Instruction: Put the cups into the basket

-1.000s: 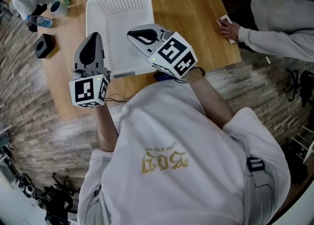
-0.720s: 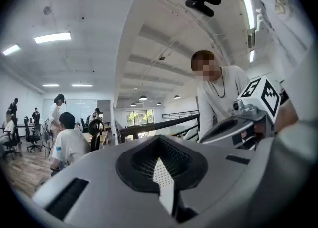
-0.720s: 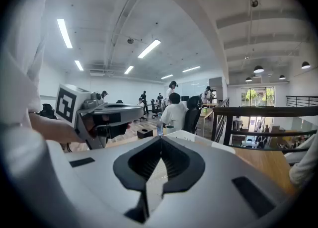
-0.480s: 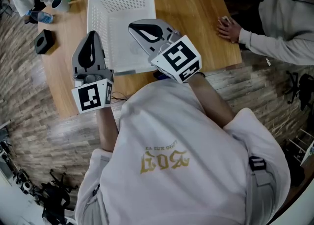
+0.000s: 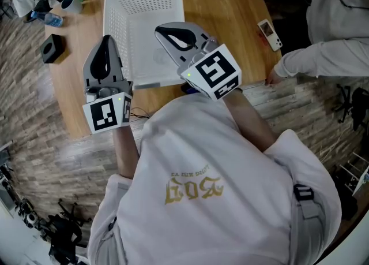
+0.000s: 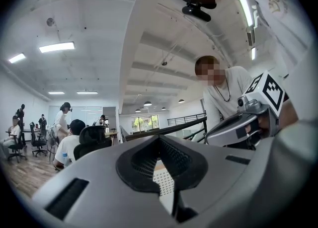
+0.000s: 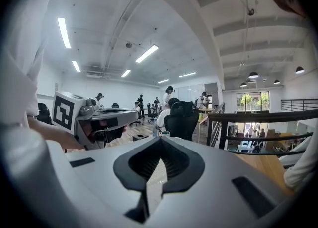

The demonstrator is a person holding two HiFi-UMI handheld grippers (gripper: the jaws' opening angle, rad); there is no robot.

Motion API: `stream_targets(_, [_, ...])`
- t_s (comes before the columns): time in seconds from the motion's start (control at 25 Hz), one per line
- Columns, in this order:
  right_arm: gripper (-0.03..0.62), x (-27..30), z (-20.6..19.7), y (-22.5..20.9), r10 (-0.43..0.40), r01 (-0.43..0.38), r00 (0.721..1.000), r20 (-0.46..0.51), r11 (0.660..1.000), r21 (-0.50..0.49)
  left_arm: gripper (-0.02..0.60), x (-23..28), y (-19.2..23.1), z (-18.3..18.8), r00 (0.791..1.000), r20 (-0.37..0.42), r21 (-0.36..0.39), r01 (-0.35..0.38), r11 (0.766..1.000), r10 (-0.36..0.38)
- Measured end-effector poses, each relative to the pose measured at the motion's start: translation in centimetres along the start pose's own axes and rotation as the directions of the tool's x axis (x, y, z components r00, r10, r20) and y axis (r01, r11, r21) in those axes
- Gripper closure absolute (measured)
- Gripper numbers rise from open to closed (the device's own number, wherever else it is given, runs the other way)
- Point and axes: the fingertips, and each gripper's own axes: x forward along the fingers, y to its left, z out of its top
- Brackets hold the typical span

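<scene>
A white perforated basket (image 5: 144, 21) lies empty on the round wooden table (image 5: 225, 10). One cup (image 5: 70, 4) stands at the table's far left corner, small and distant in the right gripper view as the cup (image 7: 162, 133). My left gripper (image 5: 106, 41) hovers at the basket's left side, jaws shut with nothing in them. My right gripper (image 5: 160, 29) is held over the basket's near half, also shut and empty. Both are raised and point outward across the room in the left gripper view (image 6: 160, 138) and the right gripper view (image 7: 160, 140).
A black box (image 5: 52, 48) and a small bottle (image 5: 46, 20) sit near the cup on the left. A phone (image 5: 270, 34) lies at the table's right edge. Another person's sleeve and hand (image 5: 288, 64) rest by that edge. A cable (image 5: 135, 116) hangs off the near edge.
The other person's hand has pulled back from the phone toward the table's edge, leaving the phone lying there. Both grippers have stayed almost still.
</scene>
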Motion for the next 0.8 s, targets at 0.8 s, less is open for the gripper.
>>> stream_targets(0.8, [0.585,-0.5,0.4,-1.8,-0.086,0.087,0.996,0.029,0.995,-0.045,0.575,0.3,-0.1,-0.8,1.000,-0.020,-0.017,0.018,1.000,-0.019])
